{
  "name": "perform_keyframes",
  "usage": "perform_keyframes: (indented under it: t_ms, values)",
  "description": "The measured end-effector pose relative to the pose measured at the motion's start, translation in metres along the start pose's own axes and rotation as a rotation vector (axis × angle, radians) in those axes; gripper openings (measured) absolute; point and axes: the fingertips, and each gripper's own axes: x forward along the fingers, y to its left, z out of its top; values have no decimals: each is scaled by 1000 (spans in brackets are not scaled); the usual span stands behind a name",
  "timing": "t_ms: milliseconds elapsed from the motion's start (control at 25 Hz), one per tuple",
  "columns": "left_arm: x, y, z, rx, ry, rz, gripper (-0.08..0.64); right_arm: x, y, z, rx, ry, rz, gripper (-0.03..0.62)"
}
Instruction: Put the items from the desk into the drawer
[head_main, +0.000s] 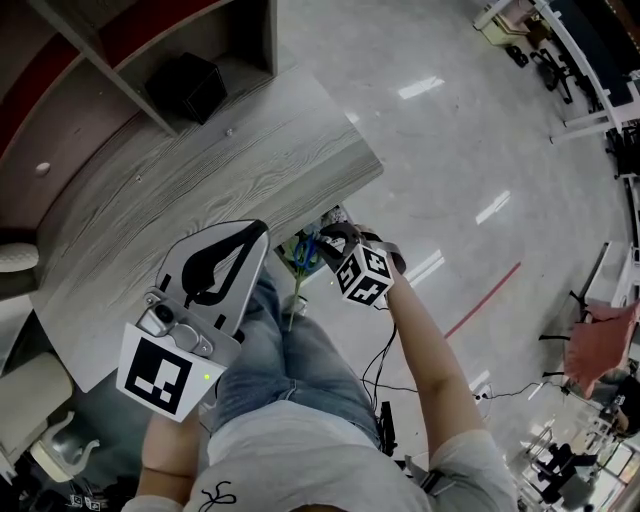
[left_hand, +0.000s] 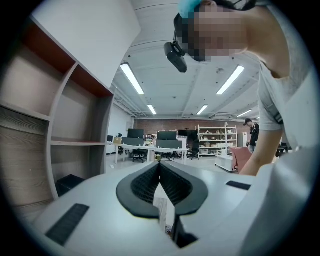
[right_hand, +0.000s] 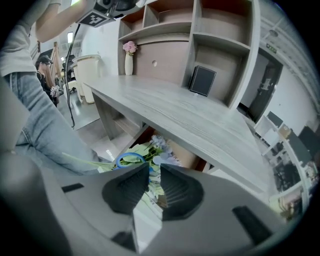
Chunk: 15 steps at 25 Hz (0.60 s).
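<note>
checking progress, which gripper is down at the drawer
The right gripper: its jaws, slightly apart, point at the flowers in the open drawer under the desk. The left gripper is held up, jaws shut and empty.

Desk (head_main: 200, 170): grey wood-grain top, matt. Floor (head_main: 450, 150): pale, glossy, reflective. Left gripper (left_hand: 160, 165): matt white plastic shell; pads (left_hand: 142, 186) black, ribbed. Jeans (head_main: 290, 350): blue denim cloth

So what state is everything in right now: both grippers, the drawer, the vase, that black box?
Left gripper: fingers shut, nothing held.
Right gripper: fingers slightly apart, nothing between them, pointed into the drawer.
Drawer: open under the desk, holding flowers and a blue ring.
Vase: upright at the desk's far end.
Black box: standing in a shelf compartment.
</note>
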Motion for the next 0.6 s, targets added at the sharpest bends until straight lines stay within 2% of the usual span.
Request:
perform_keyframes:
  t_ms: [120,240,600]
  values:
    - [0,-1,-1,2,0,-7,11,-9,-5,8,65,-45,-27,71]
    - [1,-5,4,10,-11,-20,10,-27,-11,24,141,-120,-57,24]
    - [5,-29,30,45,-51,-66,11,-113,-22,94,322,-448,-130,8]
